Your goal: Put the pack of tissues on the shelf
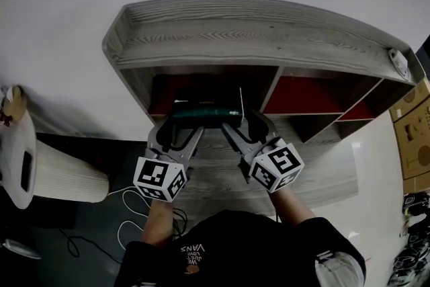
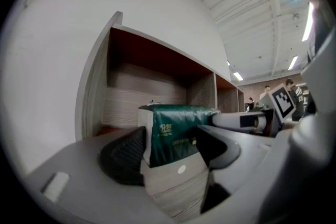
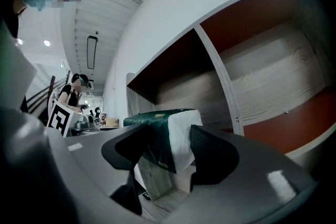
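Note:
A dark green pack of tissues (image 1: 205,111) with white ends sits at the mouth of the left compartment of the grey wooden shelf (image 1: 255,33). My left gripper (image 1: 176,121) holds its left end and my right gripper (image 1: 236,121) its right end. In the left gripper view the pack (image 2: 176,131) lies between the black pads (image 2: 126,157) of the left gripper (image 2: 170,152), low over the wood-grain board. In the right gripper view the right gripper (image 3: 170,157) clasps the pack's white end (image 3: 181,136). I cannot tell whether the pack touches the board.
The shelf has red back panels, and more compartments (image 1: 306,94) lie to the right. A white ribbed cylinder (image 1: 64,178) stands at the left and white cables (image 1: 127,212) lie on the dark floor. A cardboard box (image 1: 413,138) and shoes (image 1: 413,245) are at the right.

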Tool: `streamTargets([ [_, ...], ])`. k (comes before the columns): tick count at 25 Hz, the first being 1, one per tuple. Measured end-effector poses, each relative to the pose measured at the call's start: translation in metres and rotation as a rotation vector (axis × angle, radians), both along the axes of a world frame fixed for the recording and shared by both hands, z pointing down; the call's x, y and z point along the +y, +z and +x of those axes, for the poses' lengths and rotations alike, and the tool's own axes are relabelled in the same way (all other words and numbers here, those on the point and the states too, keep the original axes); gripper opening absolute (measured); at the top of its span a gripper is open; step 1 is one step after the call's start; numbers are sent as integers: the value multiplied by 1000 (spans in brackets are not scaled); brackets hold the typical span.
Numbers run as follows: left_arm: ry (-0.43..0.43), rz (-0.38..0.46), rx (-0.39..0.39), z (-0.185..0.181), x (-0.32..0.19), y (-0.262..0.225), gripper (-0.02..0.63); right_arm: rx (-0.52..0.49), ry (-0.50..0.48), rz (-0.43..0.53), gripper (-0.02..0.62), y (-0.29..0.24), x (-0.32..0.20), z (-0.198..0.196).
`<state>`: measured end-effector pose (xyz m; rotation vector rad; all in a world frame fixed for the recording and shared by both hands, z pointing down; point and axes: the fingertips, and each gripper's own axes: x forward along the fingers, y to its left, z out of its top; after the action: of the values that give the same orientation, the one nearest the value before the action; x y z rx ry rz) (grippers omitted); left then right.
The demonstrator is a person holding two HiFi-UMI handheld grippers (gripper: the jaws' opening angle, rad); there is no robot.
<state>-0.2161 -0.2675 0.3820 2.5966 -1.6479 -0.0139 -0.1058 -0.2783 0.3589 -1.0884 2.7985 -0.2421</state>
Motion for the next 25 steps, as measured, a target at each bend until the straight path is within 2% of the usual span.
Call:
streamTargets([
  [25,-25,26,-39,-14,-39,3,348,50,54,46,240,1,-35,-16],
])
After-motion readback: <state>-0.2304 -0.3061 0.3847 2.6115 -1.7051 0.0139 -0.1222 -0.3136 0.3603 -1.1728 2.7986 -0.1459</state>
